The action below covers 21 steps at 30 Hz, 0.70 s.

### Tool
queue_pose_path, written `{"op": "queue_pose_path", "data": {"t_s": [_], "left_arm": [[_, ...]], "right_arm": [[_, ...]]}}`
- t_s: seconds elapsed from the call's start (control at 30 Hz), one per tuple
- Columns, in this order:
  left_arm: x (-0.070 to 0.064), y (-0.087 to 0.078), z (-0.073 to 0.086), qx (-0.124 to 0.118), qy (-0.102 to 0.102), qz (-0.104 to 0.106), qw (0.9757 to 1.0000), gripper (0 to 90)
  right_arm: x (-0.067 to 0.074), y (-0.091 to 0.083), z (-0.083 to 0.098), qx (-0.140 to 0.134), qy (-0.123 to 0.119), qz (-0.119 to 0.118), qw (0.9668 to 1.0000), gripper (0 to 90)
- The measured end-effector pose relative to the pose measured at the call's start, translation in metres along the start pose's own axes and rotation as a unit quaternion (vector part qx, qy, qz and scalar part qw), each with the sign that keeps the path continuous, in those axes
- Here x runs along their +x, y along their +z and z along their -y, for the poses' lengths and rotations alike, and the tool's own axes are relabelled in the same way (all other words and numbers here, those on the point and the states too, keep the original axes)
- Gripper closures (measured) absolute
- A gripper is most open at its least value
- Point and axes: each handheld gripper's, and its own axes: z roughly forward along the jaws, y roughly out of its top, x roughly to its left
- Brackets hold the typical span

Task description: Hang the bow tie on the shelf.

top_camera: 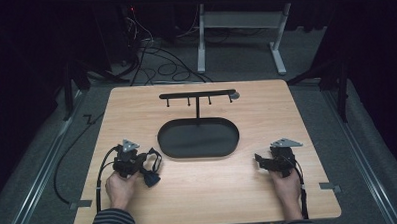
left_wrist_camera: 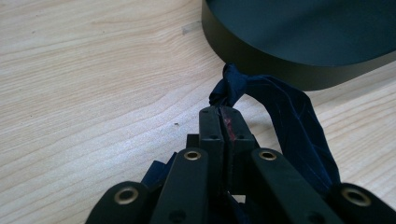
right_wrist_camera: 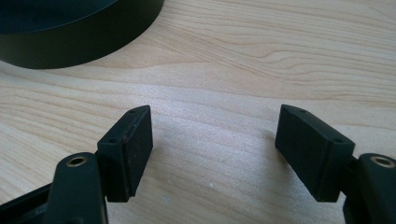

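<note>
- Nearest the lens, my left gripper (left_wrist_camera: 223, 122) was clenched on a dark blue fabric strip (left_wrist_camera: 289, 112); its jaws stood pressed together with a knotted bunch of cloth poking out just beyond the tips.
- From that pinch the strip looped out to one side of the jaws and back down towards my hand, so its long axis ran roughly along the gripper rather than across it.
- In the high view the same strip (top_camera: 151, 168) hung off the gripper on the side facing the black oval tray (top_camera: 198, 152), with its loose end on the wooden surface (top_camera: 214, 191) near my left hand (top_camera: 120, 187).
- The tray lay just past the knotted end, near but apart from it; its wall (left_wrist_camera: 261, 60) rose ahead and slightly to the right of the jaws.
- My right gripper (right_wrist_camera: 215, 149) was released, jaws spread wide over bare wood, holding nothing.
- The right gripper (top_camera: 268, 162) sat on the opposite side of the tray from the strip, so I judged my left the nearer one for any coming move.
- Behind the tray stood a black T-shaped rack (top_camera: 198, 96) with small hooks along its bar, its bar running parallel to the tray's long axis.
- If the strip was meant for a hook, I judged it would have to travel away from me, across the tray.
</note>
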Motion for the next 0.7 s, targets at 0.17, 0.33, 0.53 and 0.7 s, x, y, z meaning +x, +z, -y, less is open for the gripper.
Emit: {"op": "queue_pose_path", "data": {"t_s": [0.17,0.33,0.53,0.7], "left_arm": [[0.000,-0.009,-0.001,-0.013,-0.005,0.007,0.9999,88.2],[0.001,-0.016,-0.001,-0.021,-0.008,0.007,0.9997,88.3],[-0.001,-0.024,-0.005,-0.031,-0.002,0.009,0.9995,88.4],[-0.005,-0.030,-0.009,-0.041,0.003,0.014,0.9991,88.4]], "right_arm": [[0.000,0.000,0.000,0.000,0.000,0.000,1.0000,28.8],[0.000,0.000,0.000,0.000,0.000,0.000,1.0000,28.8],[0.000,0.000,0.000,0.000,0.000,0.001,1.0000,28.8],[0.000,0.000,0.000,0.000,0.000,0.000,1.0000,28.8]]}}
